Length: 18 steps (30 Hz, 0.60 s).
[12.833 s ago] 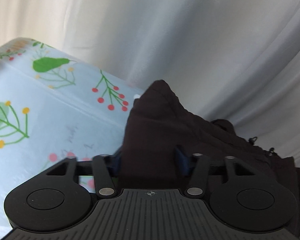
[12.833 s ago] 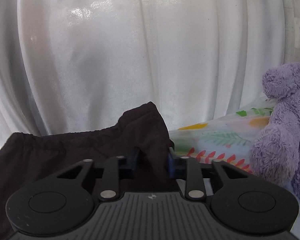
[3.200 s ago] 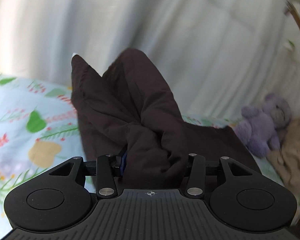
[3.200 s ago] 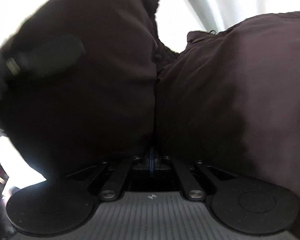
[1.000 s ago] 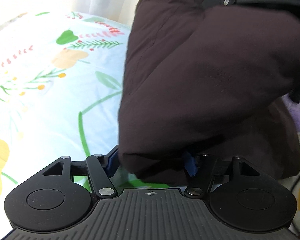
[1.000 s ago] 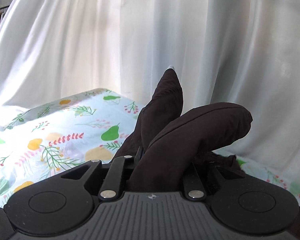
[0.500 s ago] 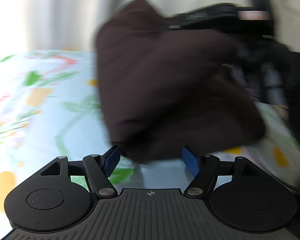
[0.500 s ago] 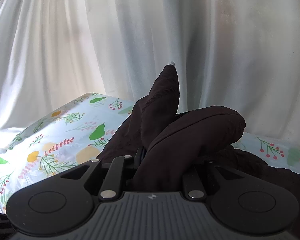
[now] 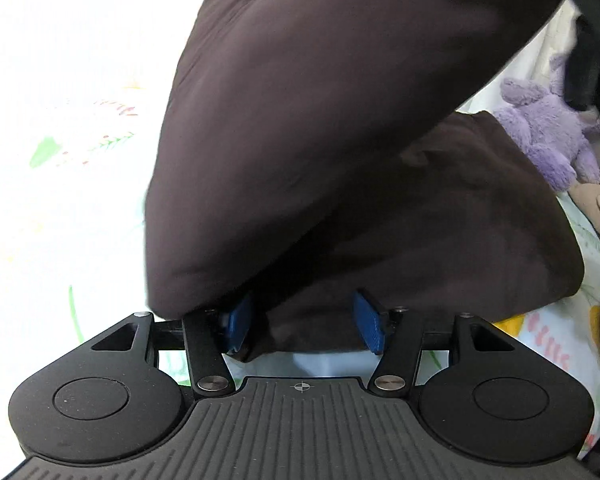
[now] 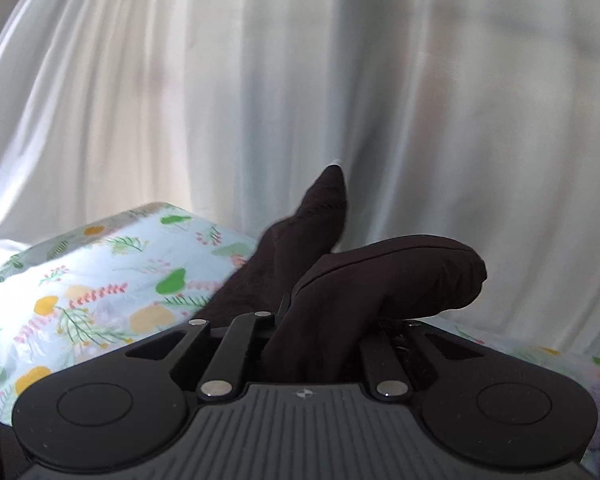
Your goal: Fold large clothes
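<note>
While folding is mid-step, keep the dark brown garment [image 9: 340, 140] as reference: matte, soft, thick woven cloth, lower layer flat on the floral bedsheet [image 9: 60, 240], upper layer lifted above it as a rounded fold.

Behind the garment: pale pleated curtain [image 10: 260, 80]. Right of the garment: fuzzy purple plush toy [image 9: 540, 136].

Left claw [image 9: 304, 322]: about half open and closing, blue pads either side of the garment's near edge, apparently not yet pressing.

Right claw [image 10: 320, 344]: nearly closed, closing further, clamped on a bunched garment fold.

Next, probably: secure near edge, carry upper layer across, lay flat, align edges.
</note>
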Each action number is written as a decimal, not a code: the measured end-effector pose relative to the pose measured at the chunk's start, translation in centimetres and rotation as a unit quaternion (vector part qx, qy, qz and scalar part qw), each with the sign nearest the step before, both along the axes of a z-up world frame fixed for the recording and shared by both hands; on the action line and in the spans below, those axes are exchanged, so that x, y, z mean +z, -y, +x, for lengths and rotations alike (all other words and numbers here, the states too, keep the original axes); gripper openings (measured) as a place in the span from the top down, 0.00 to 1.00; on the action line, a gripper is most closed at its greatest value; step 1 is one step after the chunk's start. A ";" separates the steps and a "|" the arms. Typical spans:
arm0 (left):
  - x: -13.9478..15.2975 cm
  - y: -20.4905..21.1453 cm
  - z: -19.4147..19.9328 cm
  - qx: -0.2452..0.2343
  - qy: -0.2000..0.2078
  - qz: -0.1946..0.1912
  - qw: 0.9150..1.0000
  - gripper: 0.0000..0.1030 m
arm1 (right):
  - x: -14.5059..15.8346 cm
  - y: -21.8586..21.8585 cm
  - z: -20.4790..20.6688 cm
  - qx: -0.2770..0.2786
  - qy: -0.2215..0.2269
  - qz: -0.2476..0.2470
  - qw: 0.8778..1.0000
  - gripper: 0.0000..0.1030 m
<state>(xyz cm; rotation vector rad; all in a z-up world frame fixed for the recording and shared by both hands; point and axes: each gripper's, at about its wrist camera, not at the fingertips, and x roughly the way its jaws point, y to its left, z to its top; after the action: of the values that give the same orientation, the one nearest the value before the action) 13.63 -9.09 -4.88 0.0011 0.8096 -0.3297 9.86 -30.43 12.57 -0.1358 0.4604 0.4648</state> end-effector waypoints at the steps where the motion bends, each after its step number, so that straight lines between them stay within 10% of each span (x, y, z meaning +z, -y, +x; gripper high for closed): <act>1: 0.1 0.3 -0.2 -0.001 0.002 0.009 1.000 0.41 | -0.6 0.9 0.0 -0.011 -0.010 0.002 1.000 0.92; 6: 1.0 1.1 -0.2 -0.069 -0.028 0.023 0.997 0.33 | -4.5 4.2 0.4 -0.044 -0.067 0.026 0.996 0.92; 11: 4.8 -6.0 -1.7 -0.201 -0.050 -0.121 0.971 0.17 | -8.1 7.0 0.9 -0.081 -0.095 0.051 0.991 0.91; 15: 5.8 -9.4 1.4 -0.080 0.001 -0.106 0.991 0.13 | -9.4 8.3 -0.3 -0.094 -0.093 0.062 0.989 0.91; 18: 4.3 -11.0 5.8 0.024 0.003 -0.172 0.985 0.13 | -12.1 9.4 0.0 -0.114 -0.115 0.067 0.984 0.89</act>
<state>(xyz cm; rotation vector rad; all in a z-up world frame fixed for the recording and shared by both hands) 19.40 1.91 -0.61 -0.3412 0.7379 -0.4201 9.90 -39.87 0.45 0.1025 0.6616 0.2864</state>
